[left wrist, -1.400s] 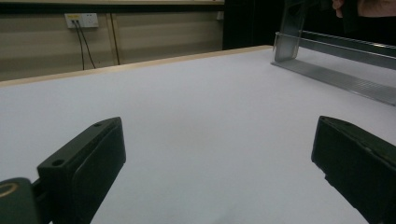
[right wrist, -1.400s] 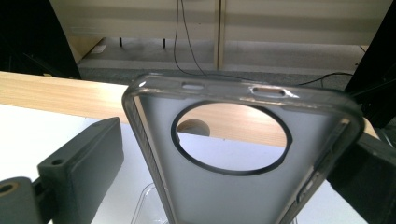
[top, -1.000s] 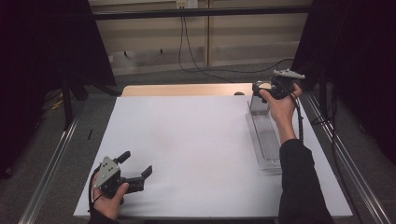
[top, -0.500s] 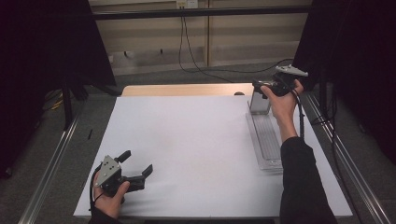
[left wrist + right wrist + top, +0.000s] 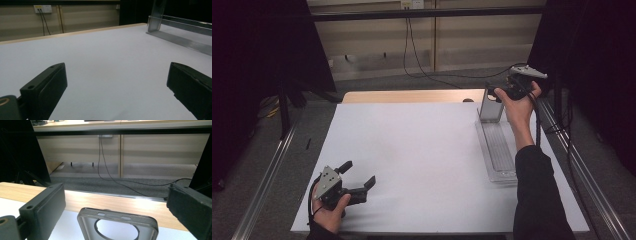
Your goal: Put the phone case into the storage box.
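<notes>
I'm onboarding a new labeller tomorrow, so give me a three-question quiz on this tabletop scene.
1. True or false: the right gripper is clamped shut on the phone case.
2. Where does the clear tray lie? A) the table's right side B) the table's left side C) the floor
3. Fill in: the left gripper hovers near the table's front ____ corner.

Key: 1 false, its jaws stand wide apart with the case between them; 2 A; 3 left.
</notes>
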{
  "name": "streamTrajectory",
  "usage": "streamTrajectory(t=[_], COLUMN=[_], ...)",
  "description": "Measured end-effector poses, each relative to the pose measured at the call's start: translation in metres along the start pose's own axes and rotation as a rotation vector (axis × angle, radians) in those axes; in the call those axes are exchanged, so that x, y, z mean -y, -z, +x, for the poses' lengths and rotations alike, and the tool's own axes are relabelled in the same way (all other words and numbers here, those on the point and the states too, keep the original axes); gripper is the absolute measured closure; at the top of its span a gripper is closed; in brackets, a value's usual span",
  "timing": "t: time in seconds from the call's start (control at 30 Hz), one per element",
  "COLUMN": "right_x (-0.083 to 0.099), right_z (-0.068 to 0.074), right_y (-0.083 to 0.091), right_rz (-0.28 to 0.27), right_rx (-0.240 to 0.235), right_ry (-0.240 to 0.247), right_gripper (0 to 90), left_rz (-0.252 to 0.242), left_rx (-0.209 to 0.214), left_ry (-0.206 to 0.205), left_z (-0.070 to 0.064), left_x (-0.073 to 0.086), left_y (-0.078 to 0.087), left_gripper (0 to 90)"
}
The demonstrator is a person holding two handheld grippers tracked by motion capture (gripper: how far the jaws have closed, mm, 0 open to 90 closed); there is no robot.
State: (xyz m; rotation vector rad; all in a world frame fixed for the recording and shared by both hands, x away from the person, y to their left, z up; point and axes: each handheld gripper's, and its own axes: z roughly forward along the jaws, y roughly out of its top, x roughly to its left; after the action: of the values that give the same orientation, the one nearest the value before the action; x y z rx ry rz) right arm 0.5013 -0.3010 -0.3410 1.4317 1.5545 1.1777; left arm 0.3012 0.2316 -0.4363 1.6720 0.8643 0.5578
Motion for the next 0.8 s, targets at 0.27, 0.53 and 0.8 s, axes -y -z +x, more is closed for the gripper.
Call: streamTrajectory(t=[0.27, 0.53, 0.8], right_x=[0.0, 0.009, 0.015], right_z=[0.004, 0.004, -0.001], right_y=[0.008, 0.023, 0.037], right_rz=[0.008, -0.008, -0.017], right_rx=[0.004, -0.03, -0.044], right_ry=[0.014, 0.003, -0.01], right_gripper=[0.9, 0.1, 0.9], left_rz=[-0.004, -0.014, -0.012], left_rx=[-0.01, -0.016, -0.019], left_ry=[-0.009, -0.004, 0.001], left_z=[0.0, -0.004, -0.002], left_x=[0.001, 0.0, 0.0], left_y=[0.006, 0.009, 0.009], left_gripper=[3.0, 2.9, 2.9])
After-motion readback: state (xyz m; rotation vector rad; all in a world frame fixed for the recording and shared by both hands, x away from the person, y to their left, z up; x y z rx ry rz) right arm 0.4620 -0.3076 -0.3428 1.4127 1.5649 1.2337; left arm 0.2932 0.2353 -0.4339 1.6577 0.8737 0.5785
